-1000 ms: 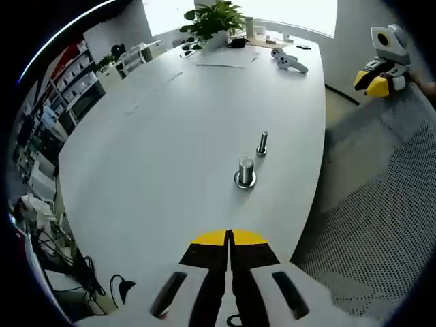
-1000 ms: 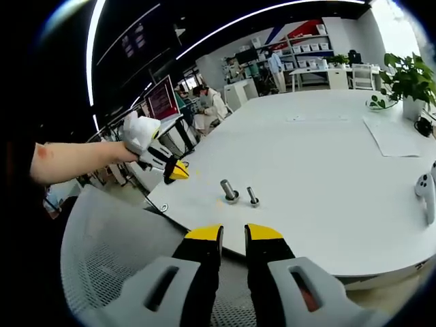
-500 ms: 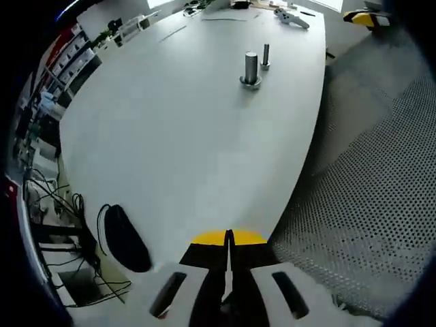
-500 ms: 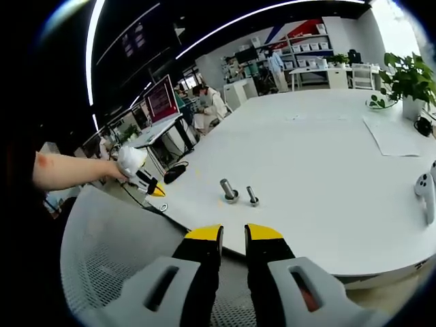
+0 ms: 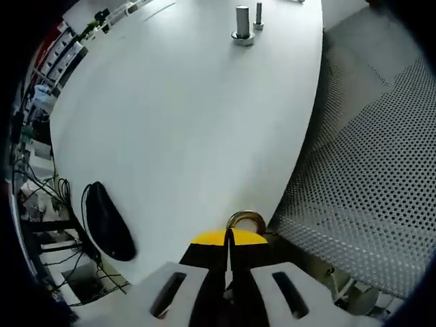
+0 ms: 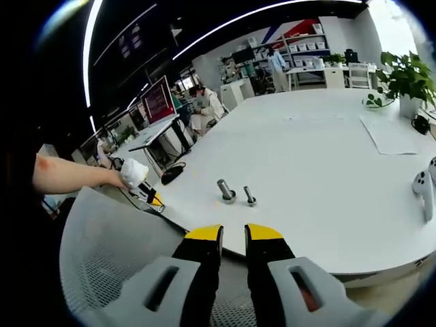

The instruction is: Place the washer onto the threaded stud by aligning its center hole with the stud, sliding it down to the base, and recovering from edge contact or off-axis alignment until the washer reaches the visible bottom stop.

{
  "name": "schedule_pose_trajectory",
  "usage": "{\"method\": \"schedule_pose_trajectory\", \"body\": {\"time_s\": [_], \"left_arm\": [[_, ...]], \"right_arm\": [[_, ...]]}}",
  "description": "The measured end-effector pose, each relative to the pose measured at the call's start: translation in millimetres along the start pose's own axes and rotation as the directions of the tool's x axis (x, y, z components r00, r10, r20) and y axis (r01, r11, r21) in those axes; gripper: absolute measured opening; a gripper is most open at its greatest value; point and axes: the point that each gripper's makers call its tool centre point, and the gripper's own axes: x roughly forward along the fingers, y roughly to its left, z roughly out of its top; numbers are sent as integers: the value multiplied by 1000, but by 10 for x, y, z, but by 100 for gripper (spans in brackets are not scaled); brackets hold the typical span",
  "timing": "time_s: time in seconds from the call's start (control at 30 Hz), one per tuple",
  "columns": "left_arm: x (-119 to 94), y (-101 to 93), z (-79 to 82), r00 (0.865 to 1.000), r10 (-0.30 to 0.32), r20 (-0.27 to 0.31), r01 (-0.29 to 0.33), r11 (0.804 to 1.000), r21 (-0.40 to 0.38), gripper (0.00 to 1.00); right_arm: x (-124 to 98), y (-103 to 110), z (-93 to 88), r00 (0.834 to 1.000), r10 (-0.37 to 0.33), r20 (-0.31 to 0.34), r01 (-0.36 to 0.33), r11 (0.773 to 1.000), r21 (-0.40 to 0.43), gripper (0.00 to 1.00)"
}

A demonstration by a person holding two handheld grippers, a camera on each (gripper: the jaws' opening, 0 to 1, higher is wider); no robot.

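Observation:
A metal washer [image 5: 246, 212] lies flat at the near edge of the white table [image 5: 170, 122]. My left gripper [image 5: 229, 237] is shut, and its yellow tips touch the washer's near rim. The threaded stud [image 5: 242, 20] stands upright on its base far across the table, with a smaller bolt [image 5: 258, 12] beside it. In the right gripper view the stud [image 6: 224, 189] and bolt [image 6: 249, 196] stand near the table's front edge. The left gripper [image 6: 155, 200], held by a person's arm [image 6: 68, 174], points down at the table's left corner. My right gripper [image 6: 233, 235] hangs open off the table, holding nothing.
A grey mesh chair [image 5: 368, 170] sits close against the table edge, and its back [image 6: 102, 272] rises under the right gripper. A dark oval object with a cable [image 5: 105, 230] lies by the table's left edge. A paper sheet [image 6: 395, 136], a plant [image 6: 402, 78] and a white controller [image 6: 426, 187] sit far right.
My left gripper has dropped from above the table to its near edge, and the washer now shows at its tips. The right gripper has held still.

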Motion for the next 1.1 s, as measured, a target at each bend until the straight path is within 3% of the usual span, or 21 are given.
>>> {"method": "schedule_pose_trajectory", "body": {"time_s": [0.23, 0.27, 0.3, 0.4, 0.5, 0.6, 0.97, 1.1], "left_arm": [[17, -40, 182, 1000, 11, 2, -11, 999, 48, 0], [-6, -47, 163, 1000, 7, -28, -4, 994, 106, 0], [-12, -25, 200, 1000, 27, -6, -26, 993, 113, 0], [-81, 29, 256, 999, 23, 39, -24, 999, 30, 0], [-195, 46, 230, 999, 23, 41, -24, 999, 31, 0], [-244, -122, 98, 998, -66, -9, 66, 998, -10, 0], [-89, -273, 5, 994, -84, -63, 84, 996, -4, 0], [-91, -287, 158, 996, -89, -27, 88, 996, -30, 0]], "right_arm": [[-2, -8, 5, 1000, -6, 4, 6, 1000, 3, 16], [-3, -10, 5, 1000, -7, 4, 7, 1000, 4, 16], [-3, -11, 5, 1000, -8, 5, 8, 1000, 5, 16], [-4, -14, 8, 1000, -9, 6, 9, 1000, 7, 16], [-3, -14, 10, 1000, -9, 8, 9, 1000, 9, 16], [1, -9, 11, 1000, -6, 6, 6, 1000, 7, 16], [4, -4, 2, 1000, -2, -2, 2, 1000, 3, 16], [5, -3, 3, 1000, -1, -2, 1, 1000, 2, 16]]}}
